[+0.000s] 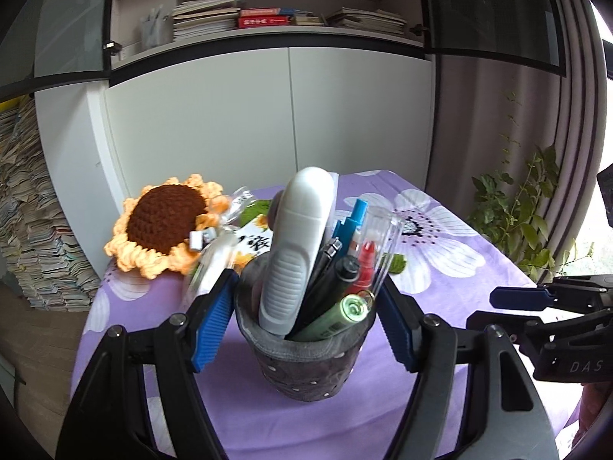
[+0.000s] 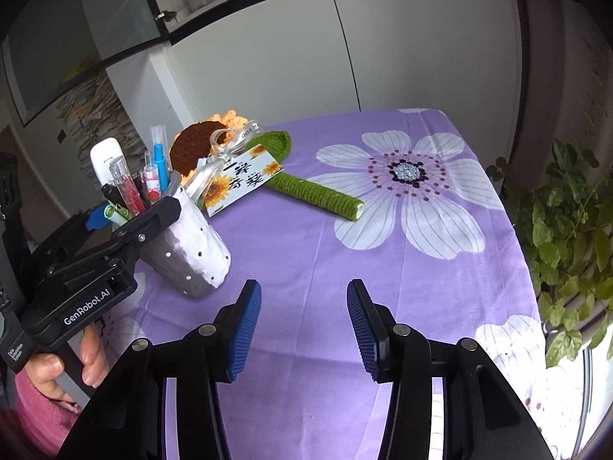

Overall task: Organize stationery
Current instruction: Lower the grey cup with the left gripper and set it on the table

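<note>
A grey-and-white dotted pen cup (image 1: pixel 306 360) stands on the purple flowered tablecloth (image 1: pixel 440 329), tilted slightly. It holds a white stapler-like tool (image 1: pixel 295 245), a green highlighter (image 1: pixel 337 316), a blue pen (image 1: pixel 350 222), a red pen and dark pens. My left gripper (image 1: pixel 304 322) is shut on the cup, blue pads against its rim on both sides. The cup also shows in the right wrist view (image 2: pixel 187 253). My right gripper (image 2: pixel 304 329) is open and empty over bare cloth, to the right of the cup.
A crocheted sunflower (image 1: pixel 164 222) with a green stem (image 2: pixel 318 191), ribbon and card (image 2: pixel 241 180) lies behind the cup. White cabinets stand behind the table. A potted plant (image 2: pixel 574 237) is off the right edge. Stacked papers (image 1: pixel 30 230) are at left.
</note>
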